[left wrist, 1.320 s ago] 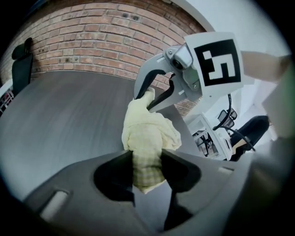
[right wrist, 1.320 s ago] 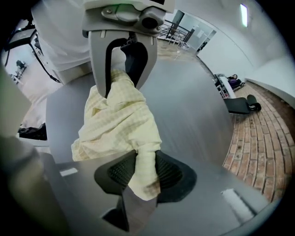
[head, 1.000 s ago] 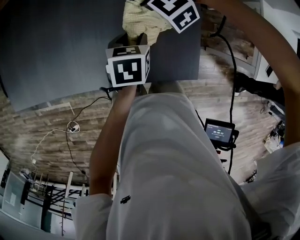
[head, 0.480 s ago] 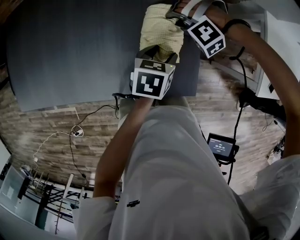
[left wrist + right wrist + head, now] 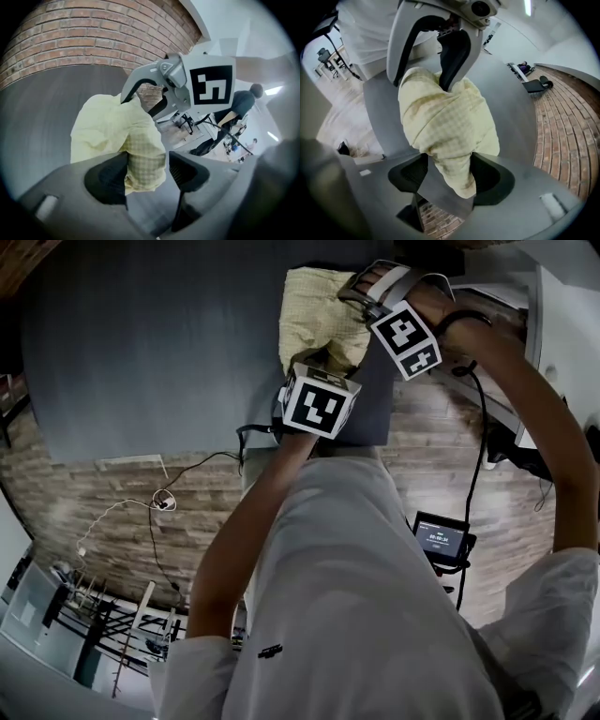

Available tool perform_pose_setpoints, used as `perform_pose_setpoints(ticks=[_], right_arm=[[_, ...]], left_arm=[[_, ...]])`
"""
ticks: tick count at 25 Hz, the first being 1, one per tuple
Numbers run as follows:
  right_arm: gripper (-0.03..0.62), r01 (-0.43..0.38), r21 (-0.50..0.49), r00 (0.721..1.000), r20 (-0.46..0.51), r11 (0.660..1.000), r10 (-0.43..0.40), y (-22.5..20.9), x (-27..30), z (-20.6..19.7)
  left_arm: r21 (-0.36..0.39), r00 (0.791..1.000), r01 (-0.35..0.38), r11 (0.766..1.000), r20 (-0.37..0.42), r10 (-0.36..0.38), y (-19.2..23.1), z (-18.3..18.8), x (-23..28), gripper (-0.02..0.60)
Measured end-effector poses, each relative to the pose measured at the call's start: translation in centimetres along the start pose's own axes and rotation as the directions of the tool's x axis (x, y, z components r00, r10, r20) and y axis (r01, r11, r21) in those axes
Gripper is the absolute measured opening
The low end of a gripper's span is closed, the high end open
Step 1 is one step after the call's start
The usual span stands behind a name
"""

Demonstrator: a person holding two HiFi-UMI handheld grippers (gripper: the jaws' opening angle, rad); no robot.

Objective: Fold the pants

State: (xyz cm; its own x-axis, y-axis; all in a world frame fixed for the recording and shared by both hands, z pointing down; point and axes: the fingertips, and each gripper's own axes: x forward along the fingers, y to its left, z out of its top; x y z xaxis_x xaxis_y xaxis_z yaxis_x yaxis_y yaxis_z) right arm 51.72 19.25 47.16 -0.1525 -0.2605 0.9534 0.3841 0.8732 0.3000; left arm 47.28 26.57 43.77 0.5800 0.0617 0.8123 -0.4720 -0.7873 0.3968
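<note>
On the left side of the dark table [image 5: 141, 352] you have a wide bare surface, and nothing stands on it. This is the best room if you need to spread or shift the cloth.

Toward the right, the yellow checked pants [image 5: 319, 320] lie as a thick, lumpy bundle of several layers, close to the right edge of the table and a little back from the near edge. I judge that the folding is mostly done. What remains is to let go fully, and perhaps to press the bundle flatter, because it looks more bunched than neat.

Your left gripper [image 5: 147, 174] is at the near end of the bundle. Its fingers are opening. A flap of the pants is between them and touches only one finger, with a gap to the other, so nothing is clamped.

Your right gripper [image 5: 450, 176] is at the far end, next to the right edge. Its fingers are opening as well, and the cloth between them hangs loose and is not pinched.

Past that right edge is only the floor [image 5: 441, 456] with a black cable [image 5: 473, 427], so draw back toward yourself or to the left, not to the right.
</note>
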Motion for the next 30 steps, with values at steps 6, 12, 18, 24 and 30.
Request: perform_pose_setpoints(ticks=[6,12,18,24,30], right_arm=[[0.287,0.148,0.318,0.984,0.046,0.937,-0.171,-2.1,-5.5,-0.1],[0.126,0.33,0.771,0.864,-0.015,0.544,-0.503,-5.7,-14.7,-1.3],[0.006,0.251,0.968,0.676,-0.176,-0.001,-0.715,-6.1,-23.5,2.6],[0.006,0.186,0.959,0.559,-0.284,-0.215,-0.779,-4.2,-29.8,11.6],[0.006,0.135,0.944,0.494,-0.329,-0.303,-0.805,-3.7,-31.0,21.8]], left_arm=[[-0.07,0.997,0.011,0.997,0.079,-0.006,-0.7,0.6,-3.8,0.253],[0.032,0.981,-0.012,0.999,0.193,0.005,-1.4,3.0,-8.3,0.151],[0.103,0.934,-0.036,0.994,0.357,-0.003,-0.2,2.0,-16.3,0.003],[0.095,0.881,-0.039,0.995,0.474,-0.011,-0.3,-1.9,-25.1,0.003],[0.079,0.82,-0.022,0.997,0.572,-0.027,-1.1,-7.4,-32.2,0.003]])
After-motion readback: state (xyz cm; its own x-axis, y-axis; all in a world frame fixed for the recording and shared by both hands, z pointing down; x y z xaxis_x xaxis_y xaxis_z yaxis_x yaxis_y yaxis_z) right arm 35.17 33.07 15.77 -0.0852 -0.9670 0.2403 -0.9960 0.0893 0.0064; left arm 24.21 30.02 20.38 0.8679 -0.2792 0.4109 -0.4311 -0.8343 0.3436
